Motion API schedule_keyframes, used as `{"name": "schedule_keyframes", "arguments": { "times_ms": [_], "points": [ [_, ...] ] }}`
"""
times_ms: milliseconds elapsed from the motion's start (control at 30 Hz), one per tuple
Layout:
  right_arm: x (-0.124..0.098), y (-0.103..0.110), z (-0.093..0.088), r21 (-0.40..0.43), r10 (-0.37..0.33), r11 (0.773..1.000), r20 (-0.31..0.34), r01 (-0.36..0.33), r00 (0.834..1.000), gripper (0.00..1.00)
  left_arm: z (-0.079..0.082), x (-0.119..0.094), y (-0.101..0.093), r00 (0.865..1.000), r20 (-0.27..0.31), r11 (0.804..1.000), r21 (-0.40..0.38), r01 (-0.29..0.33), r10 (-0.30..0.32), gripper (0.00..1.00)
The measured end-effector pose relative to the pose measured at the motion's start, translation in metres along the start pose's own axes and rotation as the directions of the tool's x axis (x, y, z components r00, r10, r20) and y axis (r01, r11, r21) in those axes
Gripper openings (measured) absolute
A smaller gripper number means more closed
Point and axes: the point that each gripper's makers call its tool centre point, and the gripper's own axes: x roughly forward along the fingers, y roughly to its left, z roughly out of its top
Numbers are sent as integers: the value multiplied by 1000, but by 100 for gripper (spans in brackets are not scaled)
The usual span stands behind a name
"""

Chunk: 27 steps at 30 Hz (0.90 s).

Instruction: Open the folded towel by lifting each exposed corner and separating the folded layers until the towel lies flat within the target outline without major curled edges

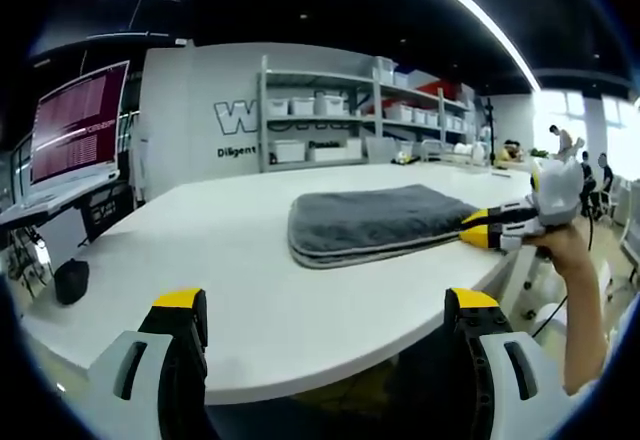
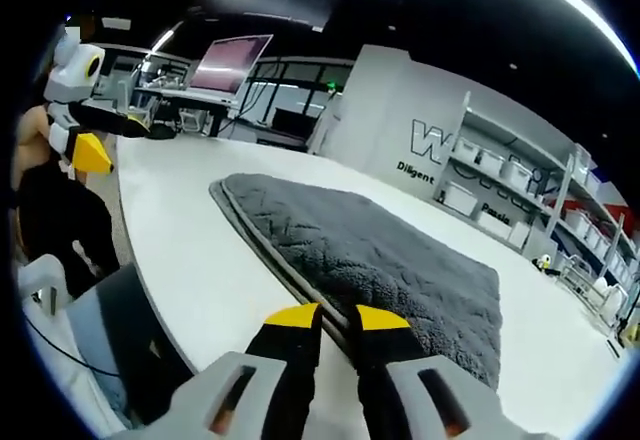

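Towel (image 1: 375, 222), grey and folded in at least 2 layers, lies on the white table (image 1: 230, 260). Left gripper (image 1: 325, 305) hovers at the table's near edge, jaws spread wide and empty, apparently waiting to take a corner. Right gripper (image 2: 338, 318) meets the towel's layered edge, jaws nearly pressed together; whether they pinch a layer cannot be told, though the placement suits separating the folds.
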Motion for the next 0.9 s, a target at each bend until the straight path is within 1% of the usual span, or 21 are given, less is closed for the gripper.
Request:
{"name": "schedule_keyframes", "arguments": {
  "times_ms": [167, 333, 633, 700, 800, 900],
  "points": [
    [0, -2, 0, 20, -2, 1000, -4, 2, 1000, 11, 0, 0, 0, 1000, 1, 1000, -2, -1, 1, 96],
    [1, -7, -2, 25, -27, 999, -17, 28, 999, 7, 0, -1, 0, 1000, 1, 1000, -1, 0, 0, 96],
    [3, -9, -5, 51, -31, 998, -22, 32, 999, 0, -1, -1, 1, 1000, 2, 1000, -6, -2, 2, 96],
    [5, -9, -5, 53, -33, 998, -27, 35, 999, 0, -1, -2, 1, 1000, 3, 1000, -6, -3, 3, 96],
    [5, -8, -6, 46, -27, 999, -36, 29, 999, 0, -1, -2, 1, 1000, 5, 1000, -7, -4, 4, 96],
    [6, -10, -6, 60, -11, 998, -33, 12, 999, 0, -1, -2, 2, 1000, 2, 1000, -8, -10, 10, 96]
  ]
}}
